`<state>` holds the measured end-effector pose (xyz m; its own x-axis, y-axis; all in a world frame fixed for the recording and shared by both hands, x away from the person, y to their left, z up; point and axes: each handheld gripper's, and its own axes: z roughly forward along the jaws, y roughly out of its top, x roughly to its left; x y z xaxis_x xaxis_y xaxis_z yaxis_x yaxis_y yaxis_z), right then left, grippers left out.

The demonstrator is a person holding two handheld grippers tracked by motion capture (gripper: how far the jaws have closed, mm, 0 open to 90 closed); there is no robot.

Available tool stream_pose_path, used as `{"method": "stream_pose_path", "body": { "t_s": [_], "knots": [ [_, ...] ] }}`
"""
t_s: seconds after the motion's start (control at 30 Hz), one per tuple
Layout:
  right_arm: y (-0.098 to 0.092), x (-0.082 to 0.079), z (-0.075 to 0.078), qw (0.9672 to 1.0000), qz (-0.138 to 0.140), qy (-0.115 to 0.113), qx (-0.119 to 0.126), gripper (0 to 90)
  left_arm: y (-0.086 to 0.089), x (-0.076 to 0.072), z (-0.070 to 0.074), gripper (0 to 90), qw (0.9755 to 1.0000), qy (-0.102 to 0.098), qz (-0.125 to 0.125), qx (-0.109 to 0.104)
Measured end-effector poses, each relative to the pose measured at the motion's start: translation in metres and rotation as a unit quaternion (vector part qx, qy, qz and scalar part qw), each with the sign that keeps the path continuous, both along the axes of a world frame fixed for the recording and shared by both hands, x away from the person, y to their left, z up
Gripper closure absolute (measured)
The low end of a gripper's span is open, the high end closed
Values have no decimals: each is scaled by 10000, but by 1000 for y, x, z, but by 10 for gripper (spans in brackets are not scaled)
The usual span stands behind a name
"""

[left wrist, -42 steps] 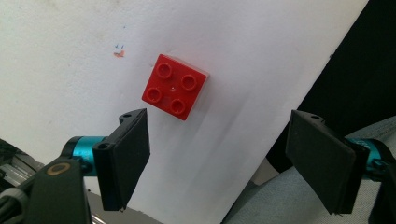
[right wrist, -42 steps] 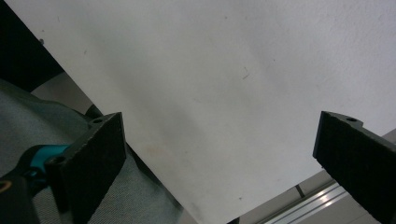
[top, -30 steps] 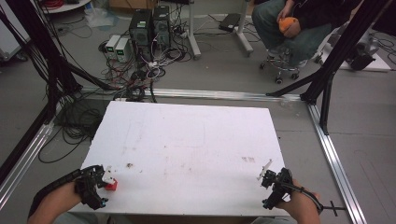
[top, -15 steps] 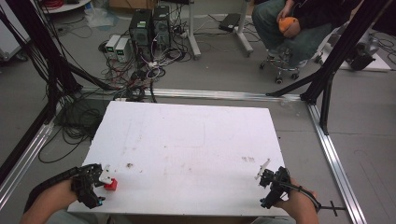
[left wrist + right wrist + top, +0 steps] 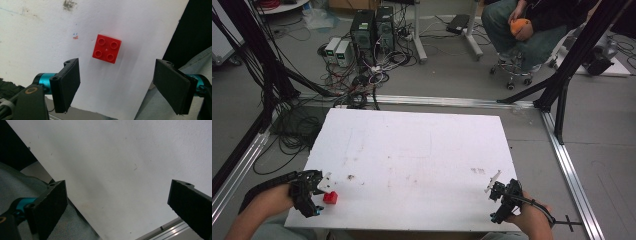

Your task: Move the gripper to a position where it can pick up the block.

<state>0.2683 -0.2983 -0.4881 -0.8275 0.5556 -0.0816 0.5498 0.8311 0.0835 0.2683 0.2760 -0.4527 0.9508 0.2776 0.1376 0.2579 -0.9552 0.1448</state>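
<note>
Here, red brick (image 5: pixel 107 48) on table (image 5: pixel 422 145), ahead of open left tool (image 5: pixel 117 82)

We look along the left gripper (image 5: pixel 116 85), its two black jaws spread wide apart above a white table (image 5: pixel 37 37), with teal fittings behind each pad. A red four-stud brick (image 5: pixel 107 48) lies flat on the table beyond the jaws, between their lines and touching neither, slightly turned so its corners point up and down the frame. We also see a dark smudge (image 5: pixel 68 4) near the top edge, a tiny red and blue mark (image 5: pixel 75 36) just left of the brick, and blue-grey fabric (image 5: pixel 197 60) past the table's edge at right.
</note>
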Motion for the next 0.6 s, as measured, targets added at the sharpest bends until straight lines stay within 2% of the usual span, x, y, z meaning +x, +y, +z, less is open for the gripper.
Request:
{"method": "stream_pose_path", "body": {
  "t_s": [0.2,0.3,0.6],
  "knots": [
    [1,0,0,10000,12,4,8,20,1,8,-6,221,9997,40,-218,128],
    [2,0,-1,10000,42,21,12,20,1,11,-9,221,9995,54,-292,99],
    [5,1,-3,10000,78,61,-13,20,-3,20,-20,221,9973,256,-663,179]
  ]
}}
